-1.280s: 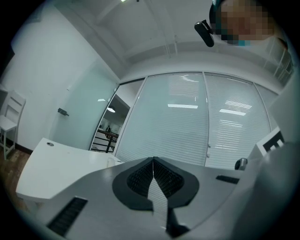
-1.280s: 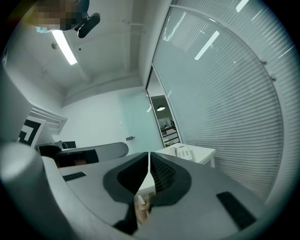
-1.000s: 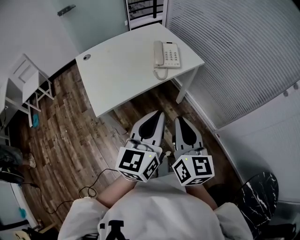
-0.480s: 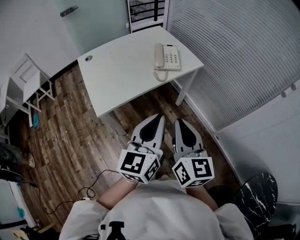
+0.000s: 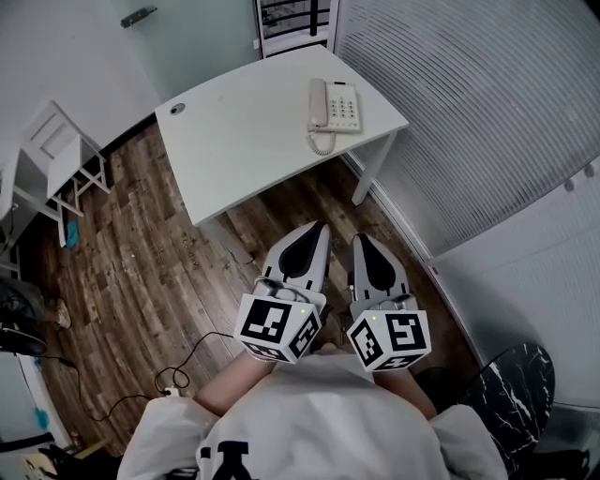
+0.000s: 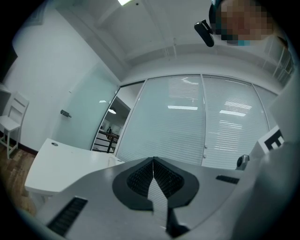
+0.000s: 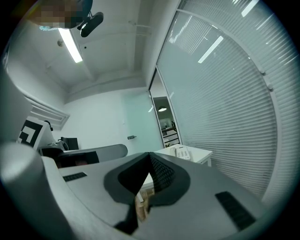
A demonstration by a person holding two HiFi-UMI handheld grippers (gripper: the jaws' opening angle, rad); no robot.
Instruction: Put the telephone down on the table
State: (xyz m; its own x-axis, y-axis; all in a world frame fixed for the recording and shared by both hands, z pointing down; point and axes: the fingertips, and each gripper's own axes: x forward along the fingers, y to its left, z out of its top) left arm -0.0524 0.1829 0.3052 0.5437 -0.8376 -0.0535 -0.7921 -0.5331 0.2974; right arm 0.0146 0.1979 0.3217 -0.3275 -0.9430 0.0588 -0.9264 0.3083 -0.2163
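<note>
A cream telephone point(image 5: 335, 105) with its handset on the cradle and a coiled cord lies near the right end of a white table point(image 5: 244, 141); in the right gripper view the telephone point(image 7: 182, 152) shows small and far off. My left gripper point(image 5: 317, 228) and right gripper point(image 5: 360, 239) are held side by side close to the person's body, over the wooden floor and well short of the table. Both are shut with nothing between the jaws. The left gripper point(image 6: 153, 160) points at the table's edge point(image 6: 56, 161) and the glass wall.
A glass wall with blinds point(image 5: 487, 103) runs along the right. A white chair point(image 5: 56, 159) stands at the left, and a cable point(image 5: 178, 370) lies on the wooden floor. A dark marbled round top point(image 5: 520, 384) sits at the lower right. A doorway point(image 5: 292, 19) opens behind the table.
The view has shifted slightly, so the table and telephone sit a little higher in the head view. The two grippers keep their places side by side.
</note>
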